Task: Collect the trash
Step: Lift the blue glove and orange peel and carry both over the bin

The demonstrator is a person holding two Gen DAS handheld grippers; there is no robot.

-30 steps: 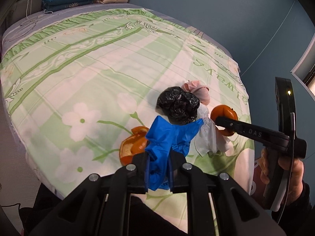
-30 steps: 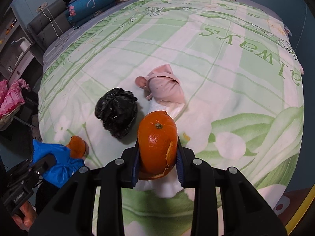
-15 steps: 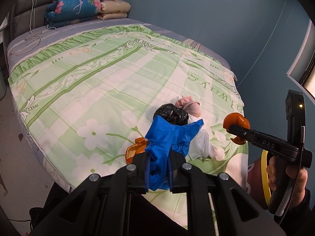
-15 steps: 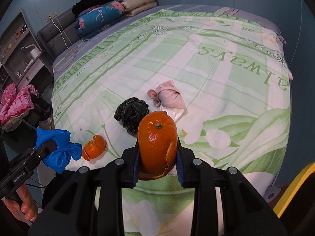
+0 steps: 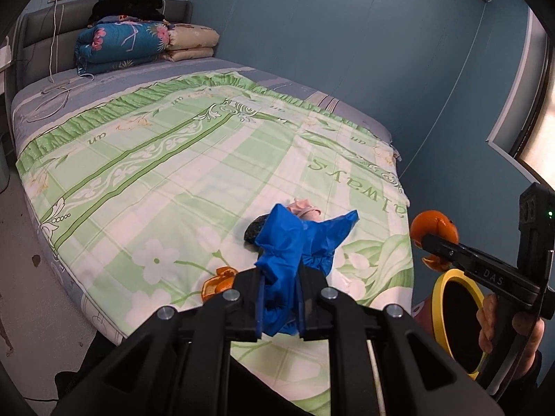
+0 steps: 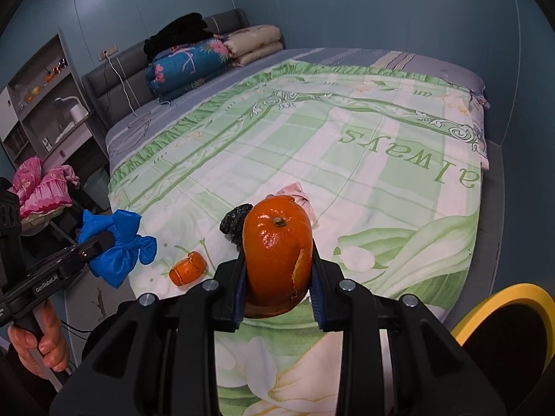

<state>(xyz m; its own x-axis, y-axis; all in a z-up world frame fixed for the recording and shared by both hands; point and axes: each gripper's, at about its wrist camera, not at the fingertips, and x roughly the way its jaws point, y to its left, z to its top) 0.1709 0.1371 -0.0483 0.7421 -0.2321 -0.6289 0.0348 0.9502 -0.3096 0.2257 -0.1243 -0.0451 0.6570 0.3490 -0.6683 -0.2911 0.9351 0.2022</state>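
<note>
My left gripper (image 5: pixel 279 306) is shut on a crumpled blue plastic wrapper (image 5: pixel 295 242), held above the near edge of the bed; the same blue wrapper (image 6: pixel 116 246) shows at the left of the right wrist view. My right gripper (image 6: pixel 277 291) is shut on an orange peel (image 6: pixel 275 253), also lifted off the bed. Left on the green floral bedspread (image 6: pixel 347 159) are a smaller orange peel (image 6: pixel 187 268), a black crumpled bag (image 6: pixel 236 223) and a pink wad (image 6: pixel 295 192), the last two partly hidden behind the held things.
A bin with a yellow rim (image 6: pixel 503 298) stands at the bed's near right corner, below my right gripper. Folded quilts (image 5: pixel 138 45) lie at the headboard. Shelves (image 6: pixel 45 97) and pink cloth (image 6: pixel 38 187) stand left of the bed. Blue walls (image 5: pixel 381 52) close the far side.
Both grippers have risen and drawn back from the bed with their loads still held. The bed looks farther off and the yellow-rimmed bin has come into view.
</note>
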